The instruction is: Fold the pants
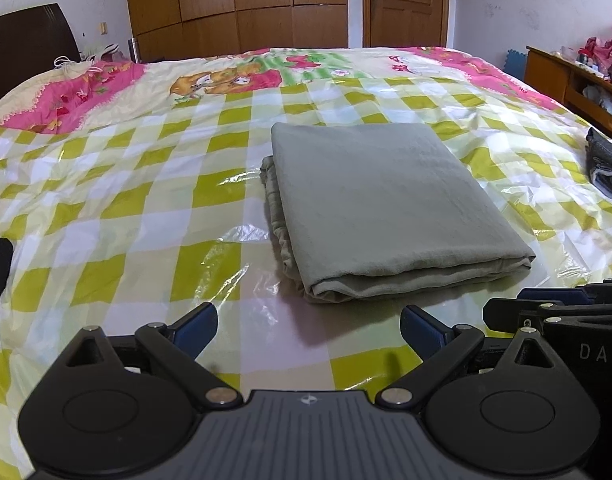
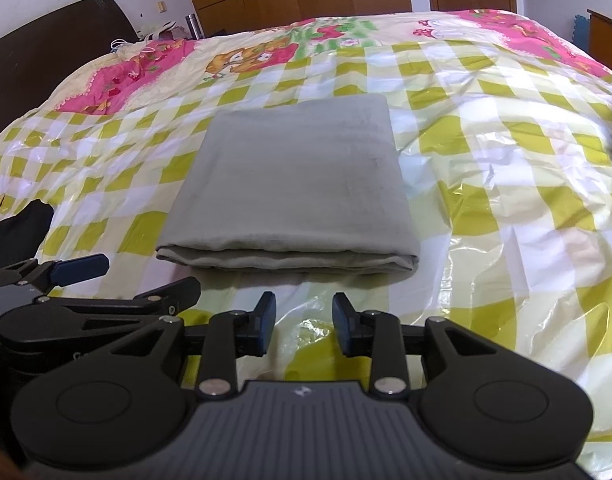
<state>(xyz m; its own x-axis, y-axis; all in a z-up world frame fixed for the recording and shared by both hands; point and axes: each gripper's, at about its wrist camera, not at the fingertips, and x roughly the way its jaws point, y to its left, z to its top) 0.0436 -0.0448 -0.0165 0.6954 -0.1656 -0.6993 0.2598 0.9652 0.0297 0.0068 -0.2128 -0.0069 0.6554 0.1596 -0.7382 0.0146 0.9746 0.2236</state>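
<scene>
Black hand-held gripper half-open, empty

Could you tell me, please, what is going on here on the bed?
A person is folding pants with two handheld tongs. The grey-green pants already lie in a neat folded rectangle on the checked plastic sheet covering the bed. Both the left tongs and the right tongs are open and empty, just short of the bundle's near edge, touching nothing.
</scene>
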